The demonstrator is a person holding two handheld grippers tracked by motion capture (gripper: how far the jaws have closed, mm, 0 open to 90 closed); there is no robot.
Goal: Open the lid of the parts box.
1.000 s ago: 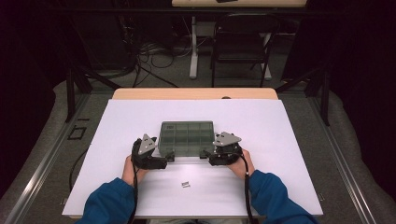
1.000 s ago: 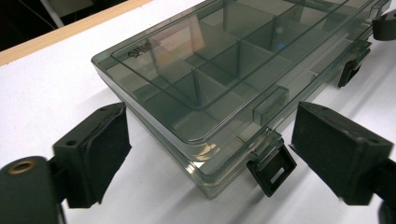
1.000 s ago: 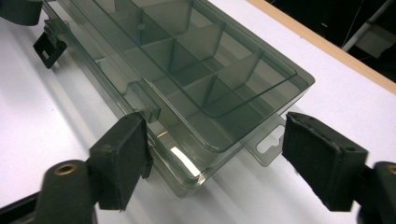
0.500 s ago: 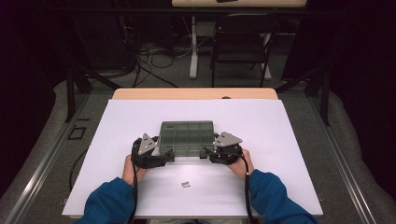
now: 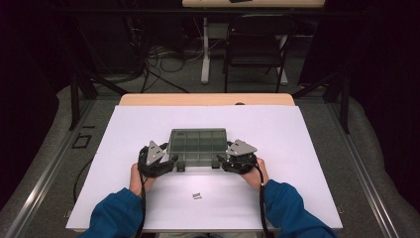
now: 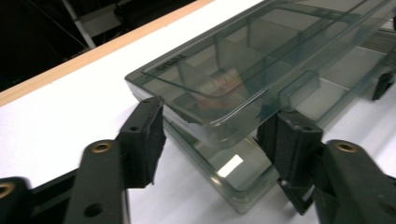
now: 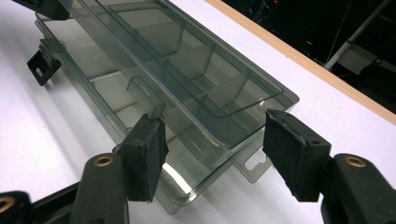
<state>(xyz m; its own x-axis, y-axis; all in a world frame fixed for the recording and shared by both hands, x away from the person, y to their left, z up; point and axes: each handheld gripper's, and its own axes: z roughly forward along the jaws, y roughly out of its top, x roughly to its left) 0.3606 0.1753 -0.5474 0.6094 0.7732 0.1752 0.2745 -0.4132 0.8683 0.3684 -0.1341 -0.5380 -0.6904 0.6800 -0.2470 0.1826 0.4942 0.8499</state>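
Observation:
A smoky clear compartment box (image 5: 198, 144) lies in the middle of the white table top, its lid (image 6: 261, 60) standing slightly ajar above the base. My left gripper (image 5: 173, 162) is at the front left corner. Its jaws have just been closing, and the pads (image 6: 144, 135) lie against the lid's two edges with the corner between them. My right gripper (image 5: 221, 161) is at the front right corner. It has also just been closing, its pads (image 7: 147, 154) resting on the lid (image 7: 163, 51) near that corner. Black latches (image 7: 42, 65) hang open on the front.
A small dark-and-white piece (image 5: 197, 196) lies on the white top (image 5: 297, 148) in front of the box, between the person's blue sleeves. A wooden table edge (image 5: 208, 99) runs behind. Beyond it stand a dark chair (image 5: 255, 49) and floor cables.
The jaws of both grippers have narrowed around the box's front corners. Hands and box keep their places.

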